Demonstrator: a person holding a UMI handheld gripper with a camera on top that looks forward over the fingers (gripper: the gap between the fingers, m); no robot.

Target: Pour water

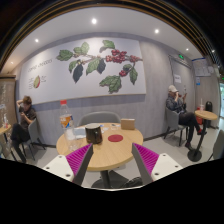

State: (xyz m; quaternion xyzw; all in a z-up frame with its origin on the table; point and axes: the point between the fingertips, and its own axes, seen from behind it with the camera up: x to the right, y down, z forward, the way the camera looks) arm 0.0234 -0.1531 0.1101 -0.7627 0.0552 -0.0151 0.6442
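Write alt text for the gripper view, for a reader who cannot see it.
The gripper, fingers open and empty, faces a round wooden table holding a clear bottle, a dark cup and an orange card. Beyond, people sit at either side beneath a wall mural of leaves and berries.

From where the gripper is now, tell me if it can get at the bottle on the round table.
Probably yes: the gripper is open and the bottle stands upright beyond its left finger, with nothing in between.

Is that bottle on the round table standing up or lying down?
Standing up. The bottle rises straight from the round table, cap on top, beyond the open gripper, untouched.
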